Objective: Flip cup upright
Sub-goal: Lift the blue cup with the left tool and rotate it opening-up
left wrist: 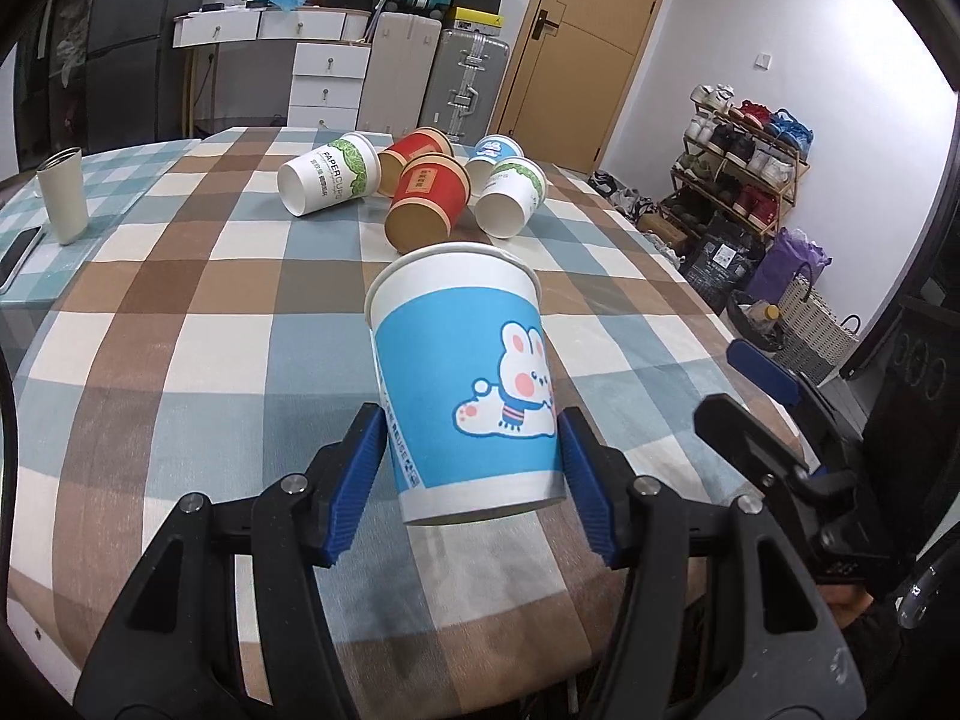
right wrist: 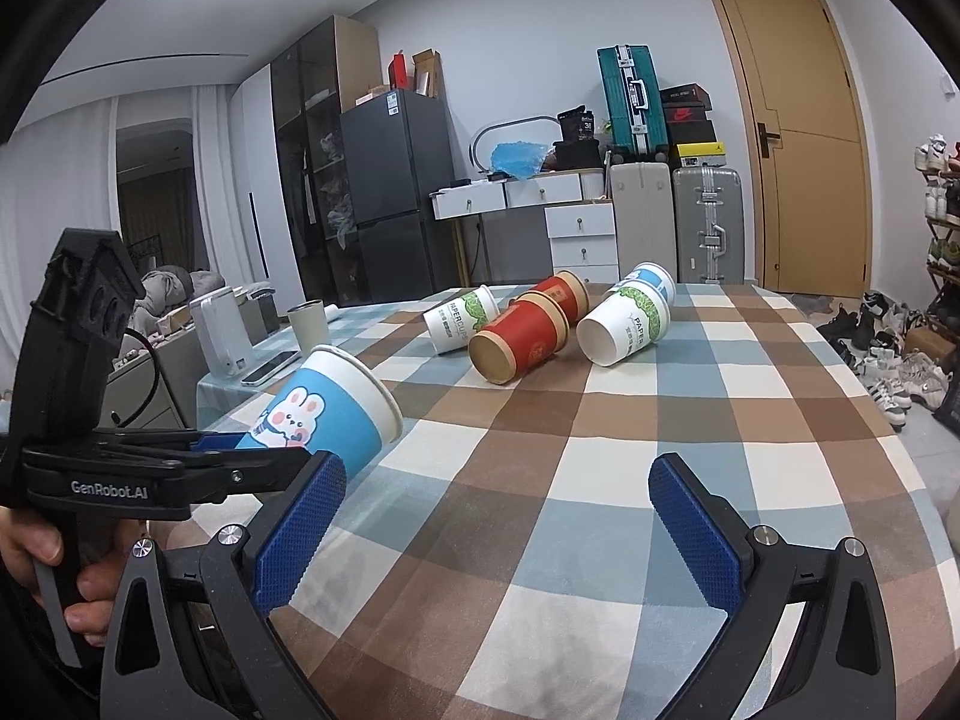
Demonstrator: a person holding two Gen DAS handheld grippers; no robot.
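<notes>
While the left gripper (left wrist: pixel 474 468) clasps the blue rabbit cup (left wrist: pixel 465 384) low on its wall near the base, the cup sits at lower centre of the left wrist view, tilted with its open rim pointing up and away, above the checked tablecloth (left wrist: pixel 180 324). Seen from the right wrist, the same cup (right wrist: pixel 327 414) lies at middle left, leaning toward frame right. The right gripper (right wrist: pixel 495 531) stands spread wide over bare cloth, holding nothing. Five more paper cups (left wrist: pixel 414 186) lie tipped in the upper centre. Thin paper walls are judged light and easily crushed; a gentle squeeze near the stiffer base or rolled rim is advisable.
</notes>
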